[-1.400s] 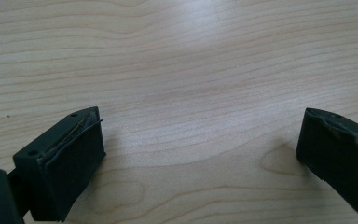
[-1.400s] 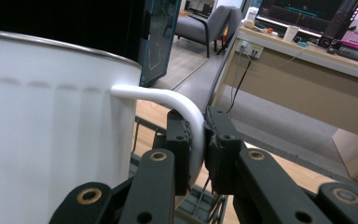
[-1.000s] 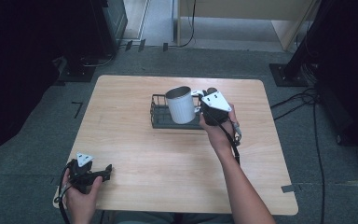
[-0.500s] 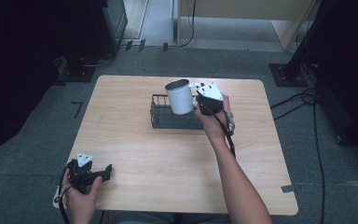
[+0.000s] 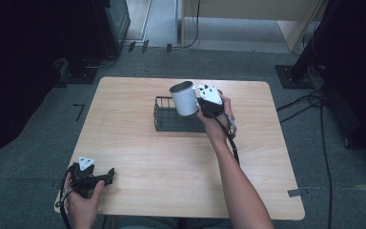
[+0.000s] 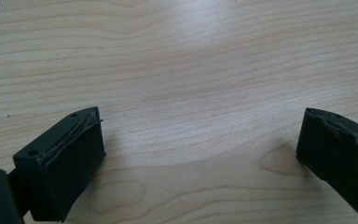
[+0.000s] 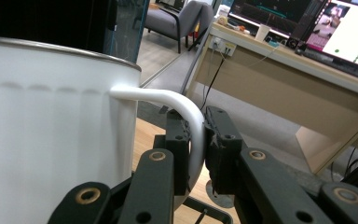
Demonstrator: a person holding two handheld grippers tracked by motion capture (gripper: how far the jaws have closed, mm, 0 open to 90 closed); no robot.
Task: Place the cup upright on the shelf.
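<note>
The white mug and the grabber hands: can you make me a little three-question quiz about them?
1. True or false: the right gripper pinches the white mug by its handle.
2. Are the left gripper jaws open or shut?
3. The mug hangs over: A) the black wire rack, B) the floor, C) the table's near edge.

Key: 1 true. 2 open, above bare table. 3 A.

Glossy white enamel-like mug (image 5: 184,98), matt wood-grain table (image 5: 171,157)
</note>
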